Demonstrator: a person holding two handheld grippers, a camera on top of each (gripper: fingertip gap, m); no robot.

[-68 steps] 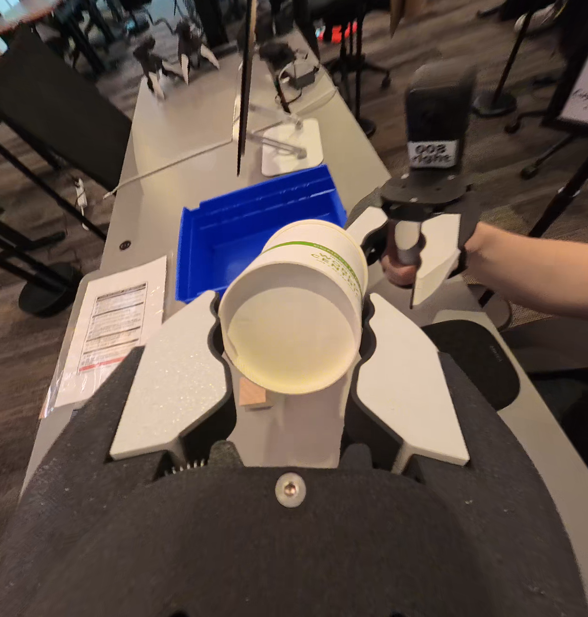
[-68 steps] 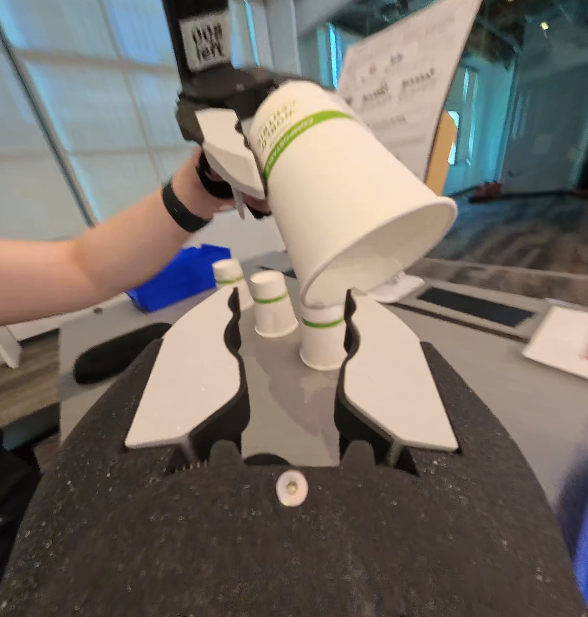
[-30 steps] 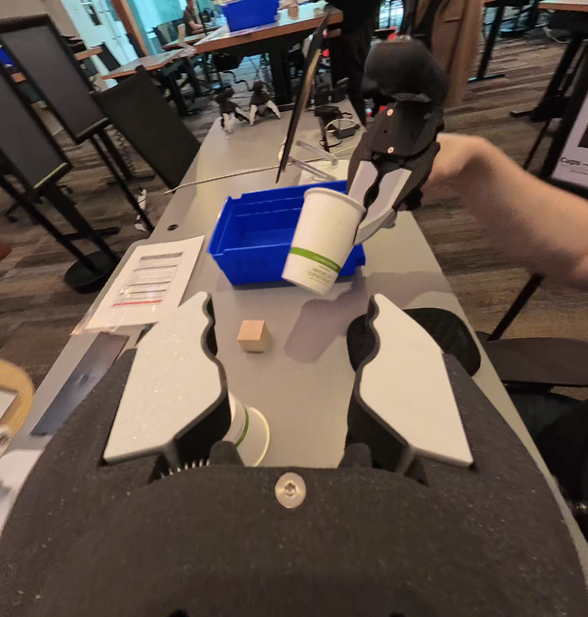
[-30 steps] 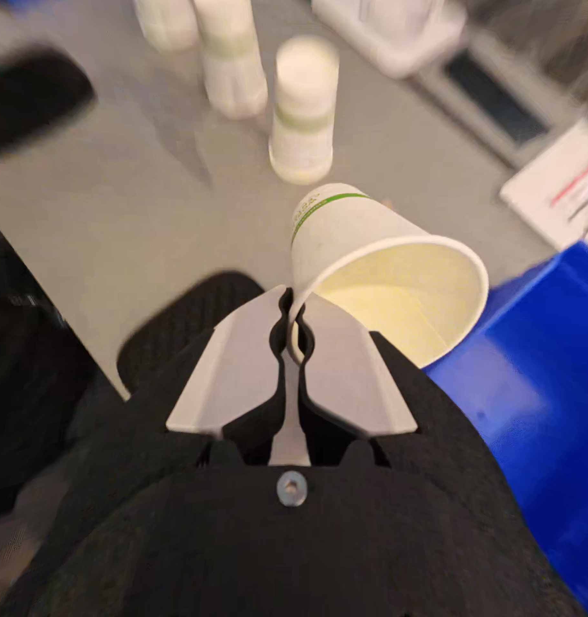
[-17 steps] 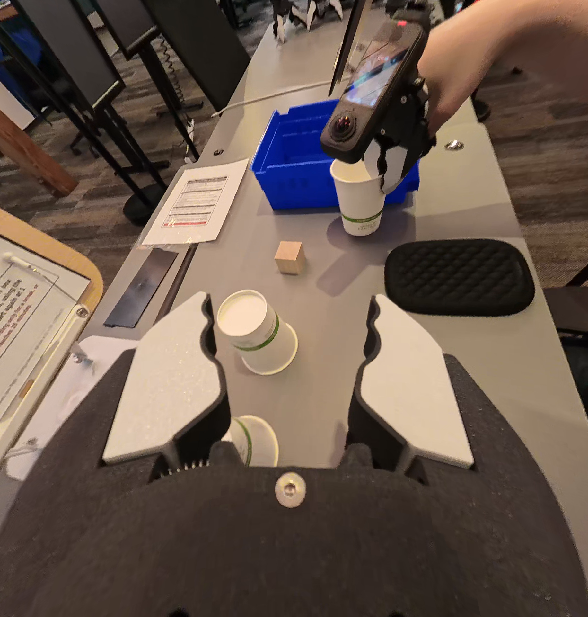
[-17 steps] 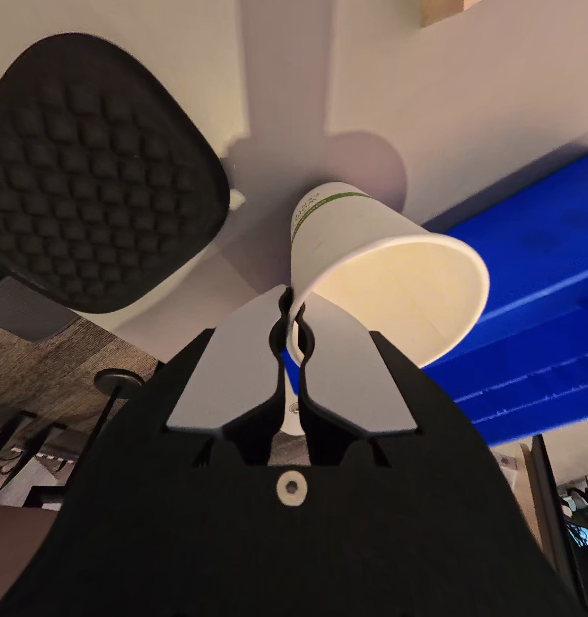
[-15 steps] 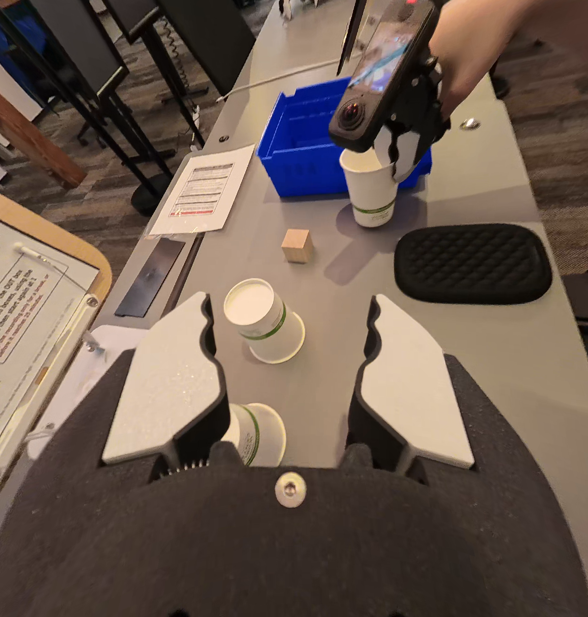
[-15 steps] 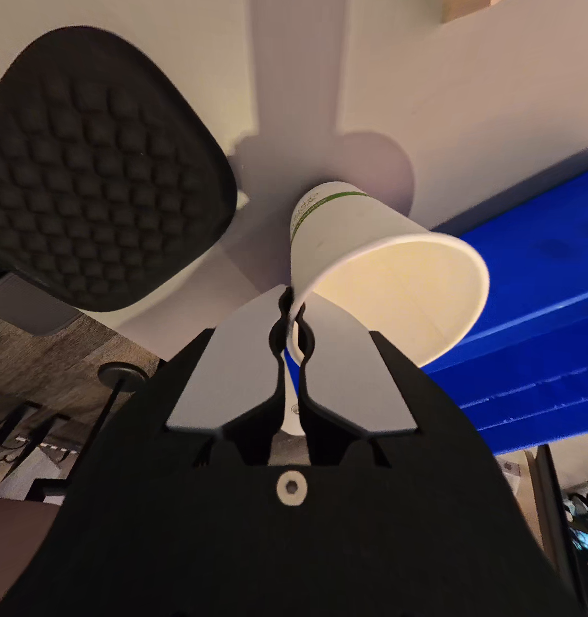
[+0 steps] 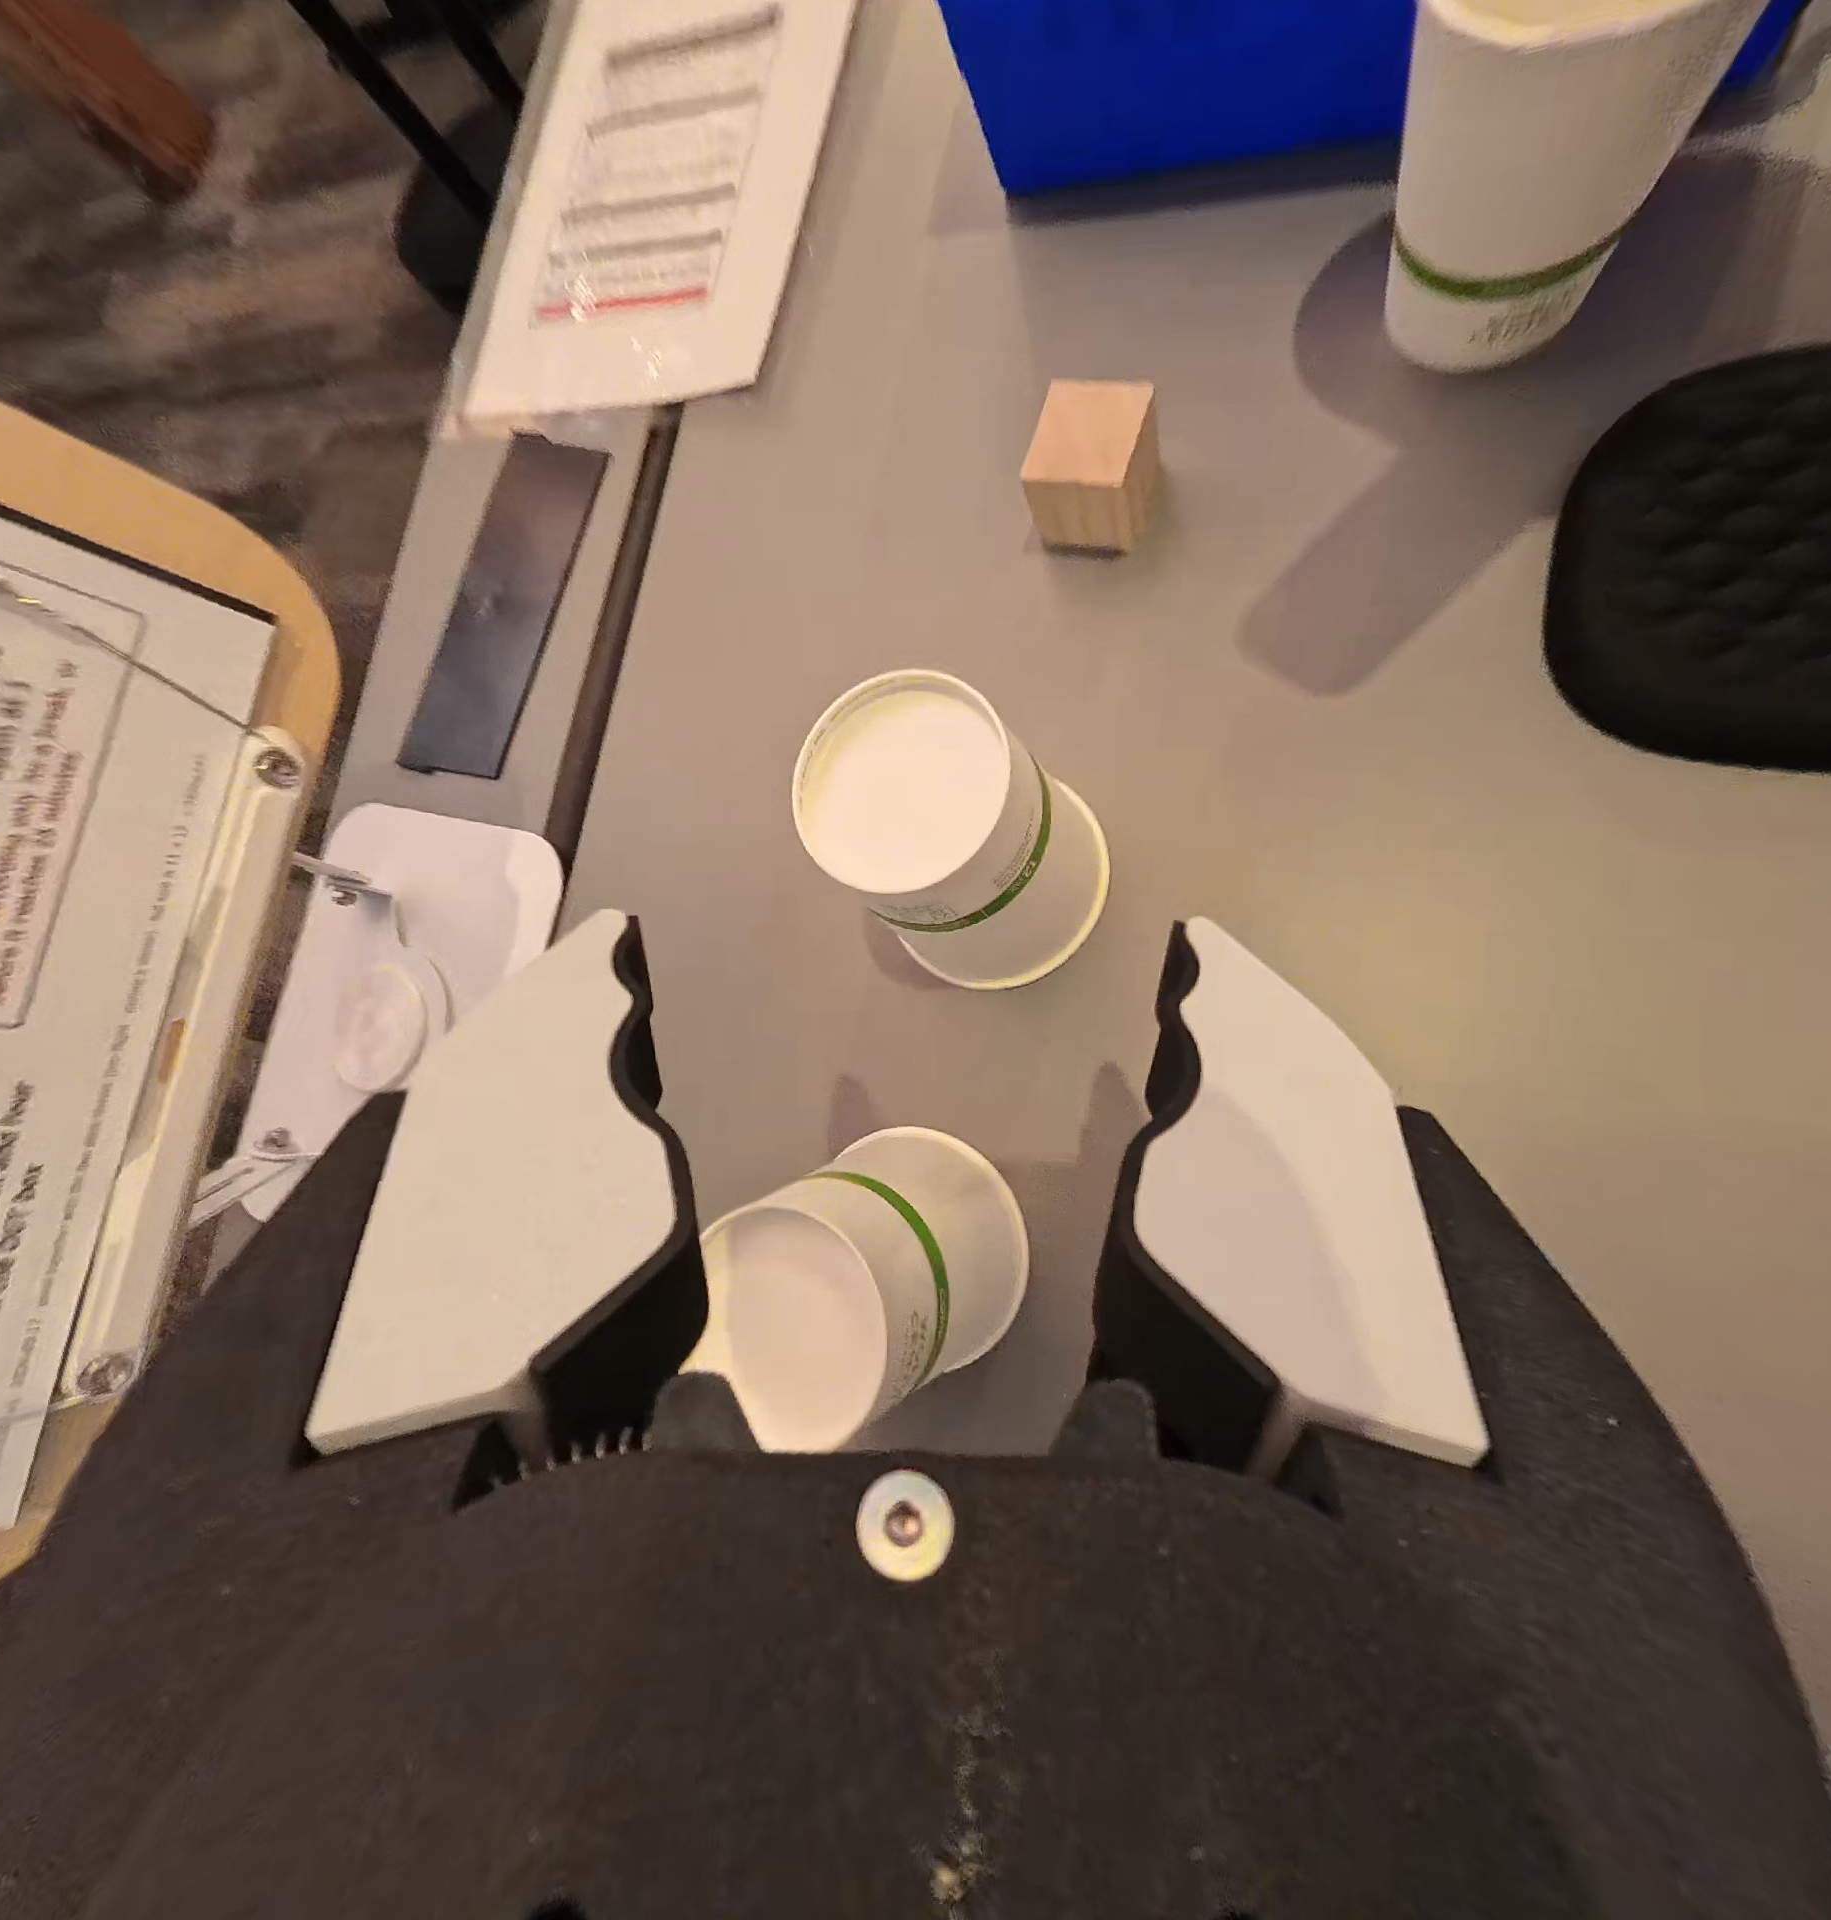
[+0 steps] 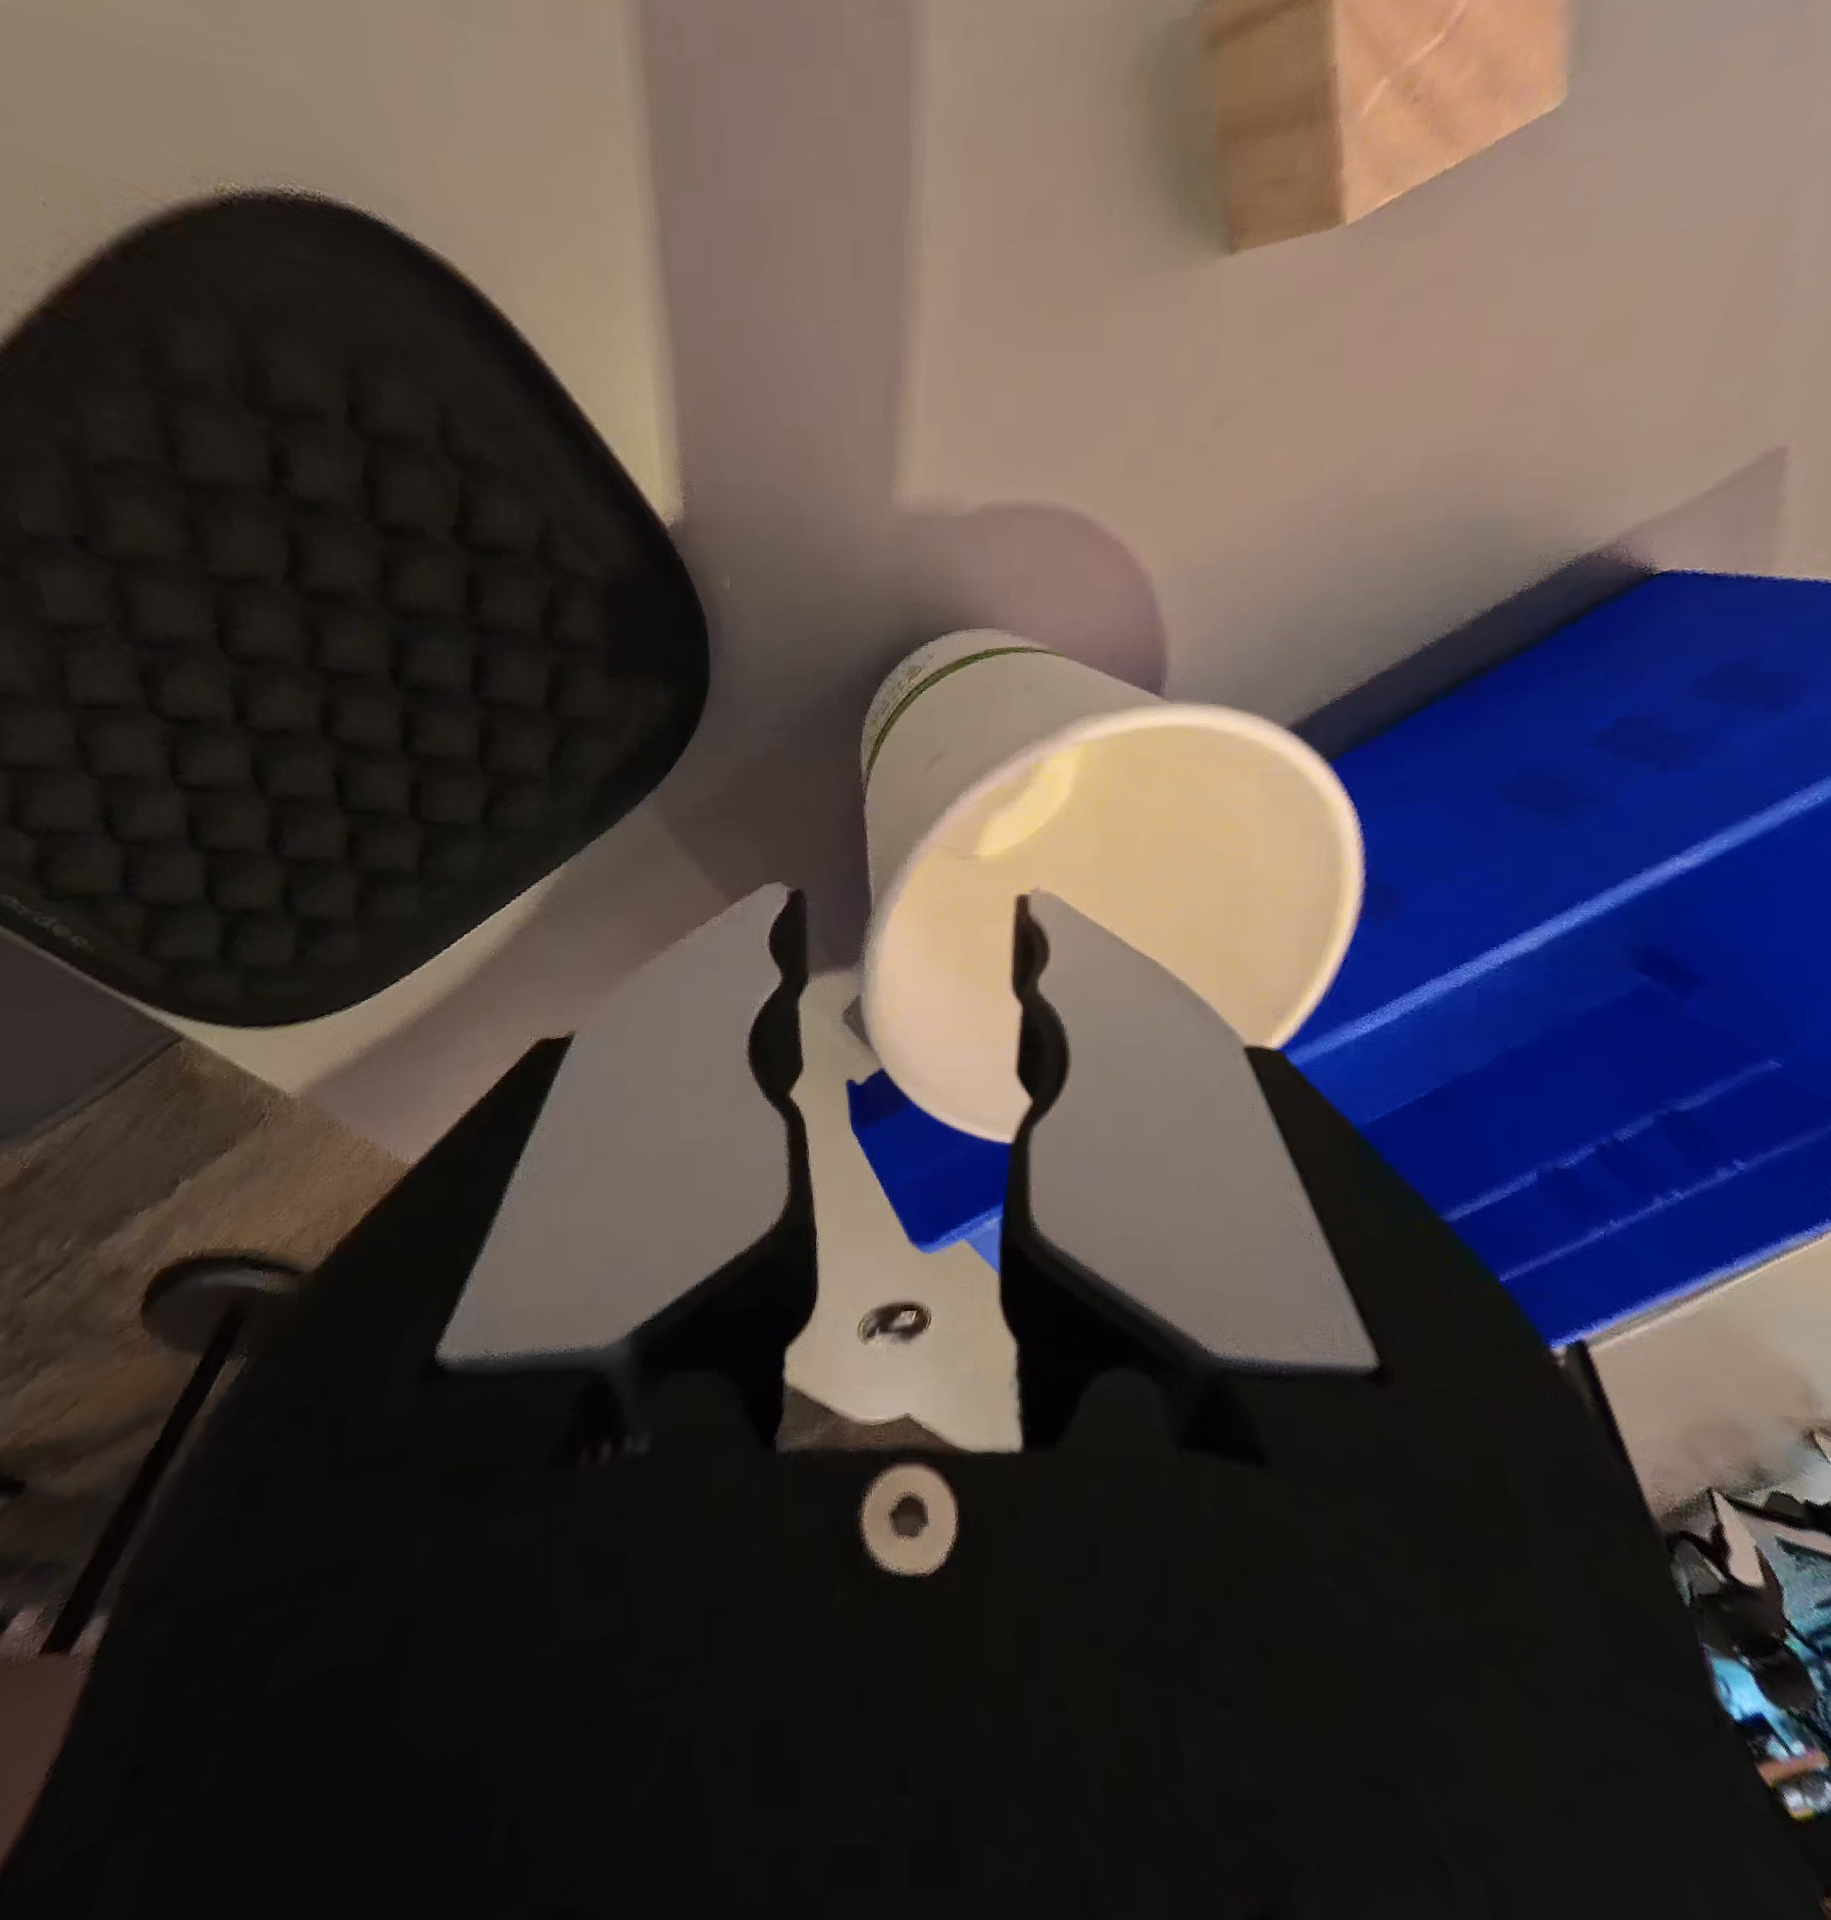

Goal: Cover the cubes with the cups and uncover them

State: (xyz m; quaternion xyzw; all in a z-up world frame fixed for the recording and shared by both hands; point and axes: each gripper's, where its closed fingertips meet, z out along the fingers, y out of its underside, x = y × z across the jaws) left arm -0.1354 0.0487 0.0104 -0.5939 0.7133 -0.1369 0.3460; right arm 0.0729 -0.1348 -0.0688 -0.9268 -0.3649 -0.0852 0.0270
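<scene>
L claw (image 9: 906, 1049) is spread wide, gripping nothing, hanging above the grey desk (image 9: 1306, 1039) and looking down on it. R claw (image 10: 906, 971) is parted w/ a clear gap; the upright cup's (image 10: 1098, 873) rim sits just beside its R finger (image 10: 1150, 1143), partly behind it, but nothing is clamped.

Count, L wrist view: 3 white paper cups w/ green bands, 1 wooden cube (image 9: 1093, 462), 1 blue bin (image 9: 1202, 83), 1 black quilted pad (image 9: 1721, 561), 1 laminated sheet (image 9: 641, 197), 1 clear sign holder w/ printed page (image 9: 49, 987) on a tan board at the L edge.

Cups:
- 1st inverted cup (image 9: 952, 831), base up, near desk centre, just ahead of the L claw's tips.
- 2nd inverted cup (image 9: 869, 1288), base up, between the L claw's fingers low in frame, partly hidden by the L finger (image 9: 516, 1174). Cannot tell if either hides a cube.
- 3rd is the upright one (image 9: 1513, 177), mouth up, at top R, standing on the desk just in front of the bin, near the pad.

The cube sits bare on the desk, uncovered, between the 1st inverted cup and the upright cup, apart from both.

R wrist view: 1 cup, open mouth toward camera, inside looks empty; 1 cube (image 10: 1378, 104) at top edge; bin (image 10: 1617, 987) to the R, touching or just behind the cup; pad (image 10: 267, 623) to the L.
</scene>
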